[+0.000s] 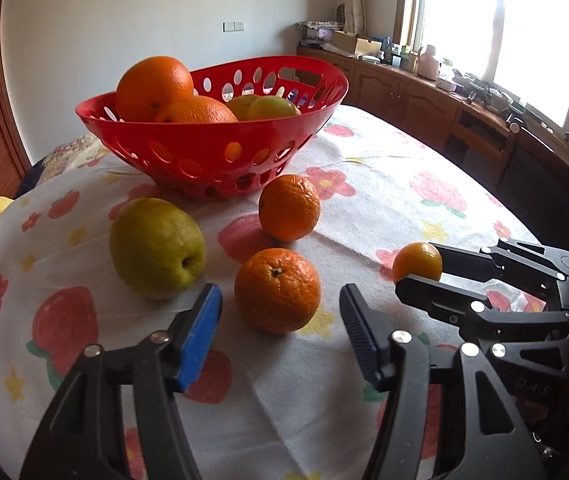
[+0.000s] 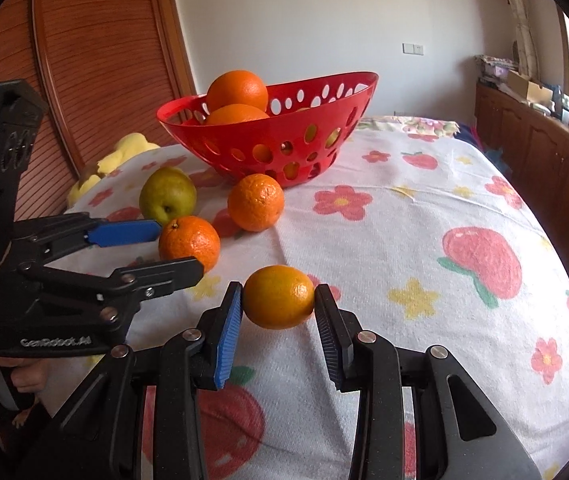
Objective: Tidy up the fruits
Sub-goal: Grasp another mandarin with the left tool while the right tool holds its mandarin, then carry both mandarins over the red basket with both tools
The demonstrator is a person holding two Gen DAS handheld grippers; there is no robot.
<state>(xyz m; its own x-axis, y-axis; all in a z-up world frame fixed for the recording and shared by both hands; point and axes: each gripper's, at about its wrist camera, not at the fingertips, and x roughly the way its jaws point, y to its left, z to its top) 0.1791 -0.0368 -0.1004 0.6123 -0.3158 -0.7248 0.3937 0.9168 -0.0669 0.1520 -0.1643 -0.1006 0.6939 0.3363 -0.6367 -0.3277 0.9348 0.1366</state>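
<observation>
Right tool (image 2: 278,306) pinched on the small orange (image 2: 279,297) by both pads, just above the flowered cloth (image 2: 424,216). Left tool (image 1: 280,312) wide open, empty, straddling a mandarin (image 1: 277,290). Best to keep the squeeze gentle, lift clear, carry over the near rim of the red basket (image 2: 244,152), lower among the fruit before releasing.

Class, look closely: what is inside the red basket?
Inside the red basket: two oranges stacked at one side and greenish-yellow fruit beside them. Its wall hides whatever lies deeper.
</observation>
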